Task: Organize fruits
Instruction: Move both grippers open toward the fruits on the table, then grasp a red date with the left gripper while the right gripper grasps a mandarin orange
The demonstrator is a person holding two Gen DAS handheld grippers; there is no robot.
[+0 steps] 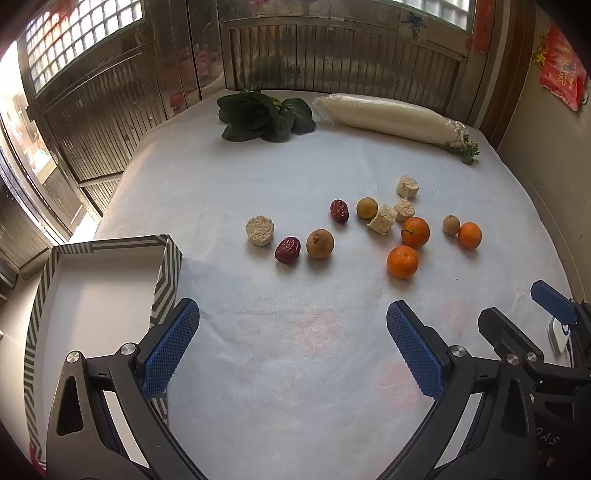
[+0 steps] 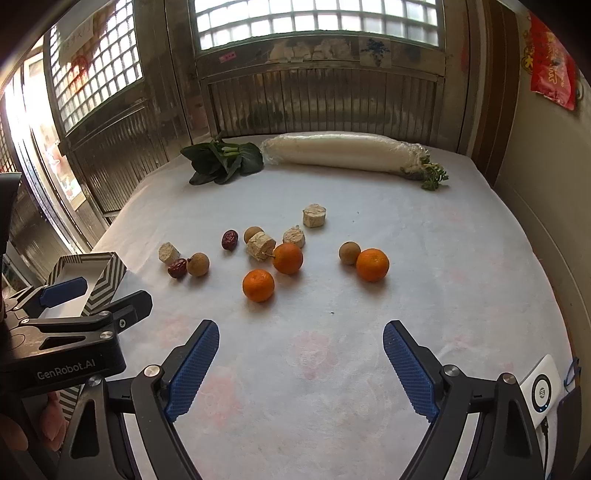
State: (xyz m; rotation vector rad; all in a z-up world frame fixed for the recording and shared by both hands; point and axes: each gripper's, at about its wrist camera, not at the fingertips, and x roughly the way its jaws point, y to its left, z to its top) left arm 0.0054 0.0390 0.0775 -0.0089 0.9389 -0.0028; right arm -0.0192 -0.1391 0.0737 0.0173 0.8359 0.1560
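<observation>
With both the left gripper (image 1: 291, 347) and right gripper (image 2: 301, 363) spread wide and empty, best to reach first for the nearest round orange tangerine (image 2: 258, 285) mid-table, closing gently before carrying it left to the striped cardboard box (image 1: 110, 280).

Daylight enters through the glass-block windows (image 2: 317, 22) beyond the tongs and an overexposed opening (image 1: 11, 96) to their left. Fruits cast soft shadows toward the tongs. Focus is sharp centrally; fisheye curvature and dark vignetting mark the edges.
</observation>
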